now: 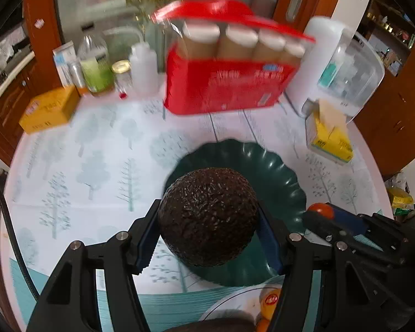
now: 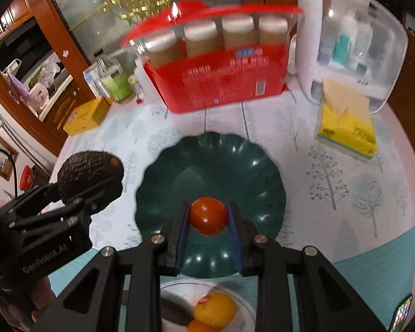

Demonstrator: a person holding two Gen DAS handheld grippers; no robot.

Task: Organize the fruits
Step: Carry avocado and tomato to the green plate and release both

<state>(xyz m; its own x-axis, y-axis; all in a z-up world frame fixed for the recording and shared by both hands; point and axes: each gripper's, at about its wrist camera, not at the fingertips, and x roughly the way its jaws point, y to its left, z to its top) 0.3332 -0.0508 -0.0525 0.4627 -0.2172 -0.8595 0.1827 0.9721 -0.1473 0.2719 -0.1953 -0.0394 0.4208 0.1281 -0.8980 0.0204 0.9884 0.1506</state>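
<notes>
Fruit was held in both tools: a dark, bumpy-skinned avocado (image 1: 209, 218) sat pinched between the blue-padded jaws of the left gripper (image 1: 209, 232), raised above the near-left part of a dark green scalloped plastic plate (image 1: 279, 171), while a small glossy red-orange tomato (image 2: 208, 215) was clamped between the jaws of the right gripper (image 2: 209, 221), held over the near half of that same plate. In the right wrist view the avocado hung off the plate's left edge, apart from the tomato. Just nearer than the green plate lay a clear glass plate (image 2: 243, 304) holding a yellow-orange citrus fruit with a red sticker (image 2: 214, 311), a second orange fruit (image 2: 200, 327) touching it, and something dark beside them that was too blurred to name. Everything rested on a round table covered with a pale tree-printed cloth (image 2: 345, 193). Farther back stood a red box of white-capped bottles (image 2: 218, 83), a yellow tissue pack (image 2: 345, 132) and a yellow carton (image 2: 84, 116).
</notes>
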